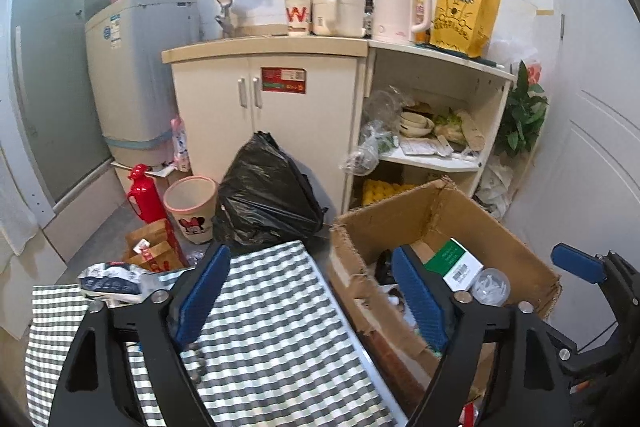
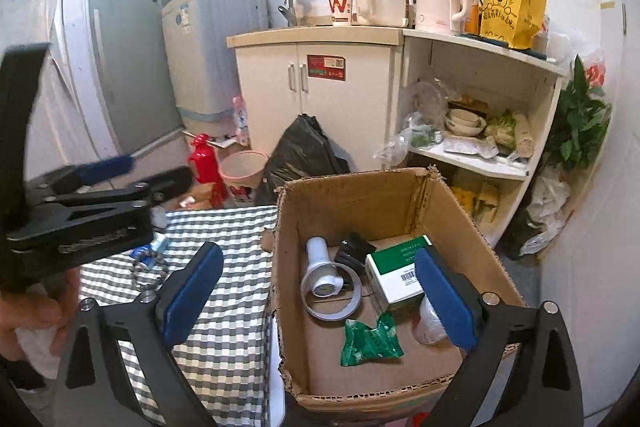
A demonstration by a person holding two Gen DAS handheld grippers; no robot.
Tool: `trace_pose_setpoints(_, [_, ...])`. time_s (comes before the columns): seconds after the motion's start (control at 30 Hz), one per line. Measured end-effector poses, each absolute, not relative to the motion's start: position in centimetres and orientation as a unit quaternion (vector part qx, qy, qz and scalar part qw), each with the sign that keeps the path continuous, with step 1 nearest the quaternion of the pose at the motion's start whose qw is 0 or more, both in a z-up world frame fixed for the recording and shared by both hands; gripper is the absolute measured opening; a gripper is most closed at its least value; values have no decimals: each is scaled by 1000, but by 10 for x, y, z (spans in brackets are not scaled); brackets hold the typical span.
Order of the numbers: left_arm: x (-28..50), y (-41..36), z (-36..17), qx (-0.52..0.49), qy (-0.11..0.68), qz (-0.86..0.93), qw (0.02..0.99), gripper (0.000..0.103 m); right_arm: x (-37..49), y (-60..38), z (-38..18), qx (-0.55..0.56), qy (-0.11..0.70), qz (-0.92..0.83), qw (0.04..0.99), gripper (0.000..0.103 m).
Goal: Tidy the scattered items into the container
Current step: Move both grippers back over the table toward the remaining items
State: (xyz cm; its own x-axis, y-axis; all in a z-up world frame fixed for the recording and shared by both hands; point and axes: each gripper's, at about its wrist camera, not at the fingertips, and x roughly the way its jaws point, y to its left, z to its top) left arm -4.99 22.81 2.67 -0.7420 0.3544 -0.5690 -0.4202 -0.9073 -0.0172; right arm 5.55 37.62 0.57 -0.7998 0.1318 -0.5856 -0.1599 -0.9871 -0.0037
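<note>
Five items in the cardboard box (image 2: 460,211); two empty tongs (image 2: 320,299)

Cardboard box (image 2: 400,195) right of tabletop (image 2: 224,331), touching its edge. In box: tape roll (image 2: 332,291), carton (image 2: 394,275), packet (image 2: 370,341). On tabletop, far left: chain (image 2: 148,273), tube (image 2: 154,245). Behind: bin bag (image 2: 300,151), cabinet (image 2: 320,83).
</note>
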Motion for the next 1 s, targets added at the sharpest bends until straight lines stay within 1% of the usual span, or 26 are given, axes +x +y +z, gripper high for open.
trace_pose_setpoints(0.03, [-49, 223, 27, -290, 56, 933, 204, 96, 55, 372, 6, -305, 18, 949, 80, 99])
trace_pose_setpoints(0.1, [-47, 212, 29, -285, 55, 937, 195, 99, 54, 365, 8, -301, 17, 950, 78, 99])
trace_pose_setpoints(0.23, [-45, 191, 31, -278, 50, 943, 176, 103, 52, 351, 12, -292, 8, 954, 72, 103])
trace_pose_setpoints(0.57, [-43, 143, 31, -280, 41, 950, 133, 103, 45, 313, 16, -270, -13, 961, 58, 103])
trace_pose_setpoints(1.0, [-33, 95, 32, -270, 39, 958, 91, 103, 43, 280, 17, -257, -10, 966, 34, 103])
